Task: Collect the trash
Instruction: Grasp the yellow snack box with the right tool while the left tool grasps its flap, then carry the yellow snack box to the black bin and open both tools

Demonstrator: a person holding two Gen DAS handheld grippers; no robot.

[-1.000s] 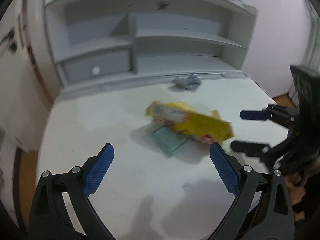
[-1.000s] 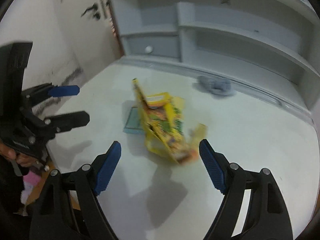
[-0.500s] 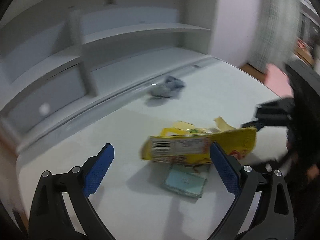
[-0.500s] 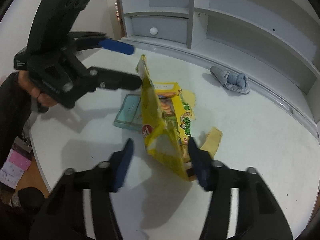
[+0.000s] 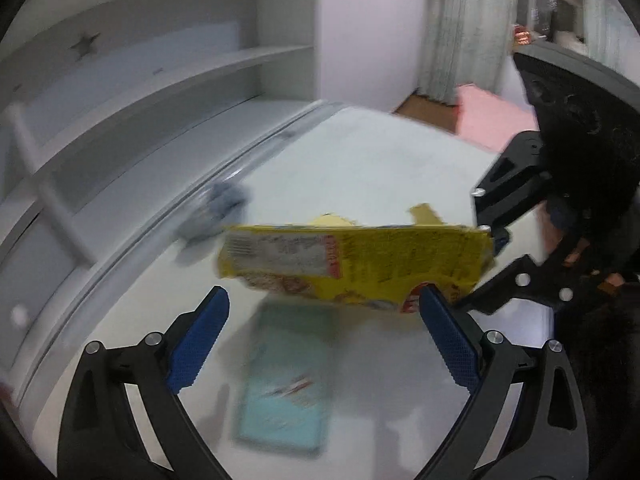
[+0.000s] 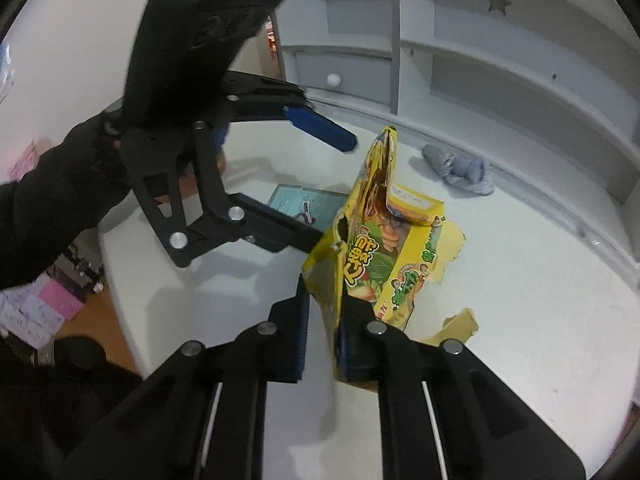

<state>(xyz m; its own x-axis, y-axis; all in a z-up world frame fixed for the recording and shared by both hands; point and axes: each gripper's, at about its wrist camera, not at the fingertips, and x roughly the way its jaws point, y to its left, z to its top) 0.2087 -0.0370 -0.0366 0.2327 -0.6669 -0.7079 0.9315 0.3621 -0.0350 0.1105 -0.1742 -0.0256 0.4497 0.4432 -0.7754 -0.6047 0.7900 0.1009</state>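
A white table (image 6: pixel 540 320) filled the lower part of both views, its curved edge running down the left side in the right wrist view, and a pale grey shelving unit (image 6: pixel 500 64) stood along its far side, with a star cut-out in its back panel and a drawer with a round white knob. The torn yellow box (image 6: pixel 372 248) was the biggest loose thing on the table — a flattened, ripped carton printed in green and red, standing on edge with ragged flaps splayed to its right. The right gripper (image 6: pixel 322 344) was clamped on the box's near end, its 2 blue pads narrowed onto the cardboard wall between them. In the left wrist view the same yellow box (image 5: pixel 356 260) showed side-on, lifted clear of the tabletop, one end caught at the right gripper (image 5: pixel 490 248). The left gripper (image 5: pixel 320 340) hung with its 2 blue-padded fingers spread wide and nothing between them, just short of the box; from the right wrist view the left gripper (image 6: pixel 320 188) reached in from the left, held by a hand in a black sleeve. Under the box lay a flat teal packet (image 5: pixel 288 380) on the table, blurred. Smallest, a crumpled grey-blue cloth (image 6: pixel 460 168) sat by the foot of the shelves, well apart from the box.
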